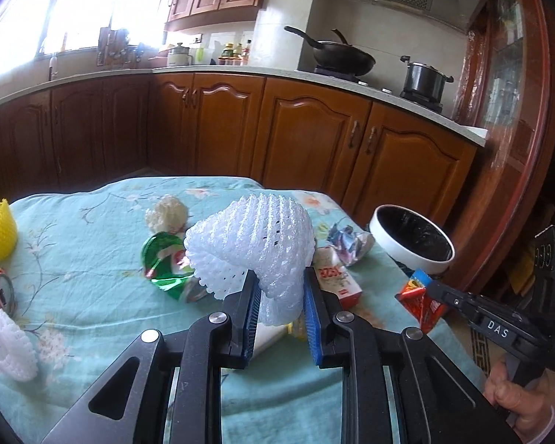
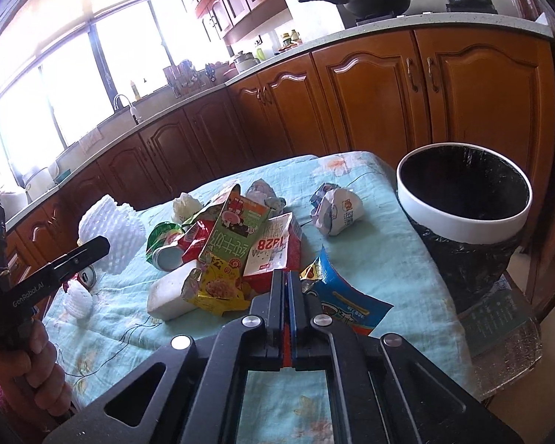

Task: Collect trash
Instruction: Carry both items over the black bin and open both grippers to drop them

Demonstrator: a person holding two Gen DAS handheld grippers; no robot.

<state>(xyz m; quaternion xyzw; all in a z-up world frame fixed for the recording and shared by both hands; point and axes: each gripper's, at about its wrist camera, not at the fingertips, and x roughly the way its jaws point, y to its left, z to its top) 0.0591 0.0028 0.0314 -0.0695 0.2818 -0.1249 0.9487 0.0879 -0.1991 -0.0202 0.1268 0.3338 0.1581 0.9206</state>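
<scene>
On the table [image 2: 370, 259], state of the task: most litter is not yet collected; two pieces are lifted, none is seen dropped in the bin.
Bin [image 2: 462, 222]: placed at the right of the right wrist frame, beside the table edge; a black liner is fitted, and the inside looks dark, its content cannot be told.
Pile of cartons and wrappers [image 2: 240, 244]: left at the frame centre, several pieces overlapping.
White foam net [image 1: 255, 244]: grasped by the left gripper [image 1: 281, 296]; it is soft, meshed, squeezed at the neck.
Snack wrapper [image 2: 336, 292]: pinched by the clenched right gripper [image 2: 288, 288]; blue and red, crumpled.
Crushed can [image 1: 0, 288]: lying at the left edge.
</scene>
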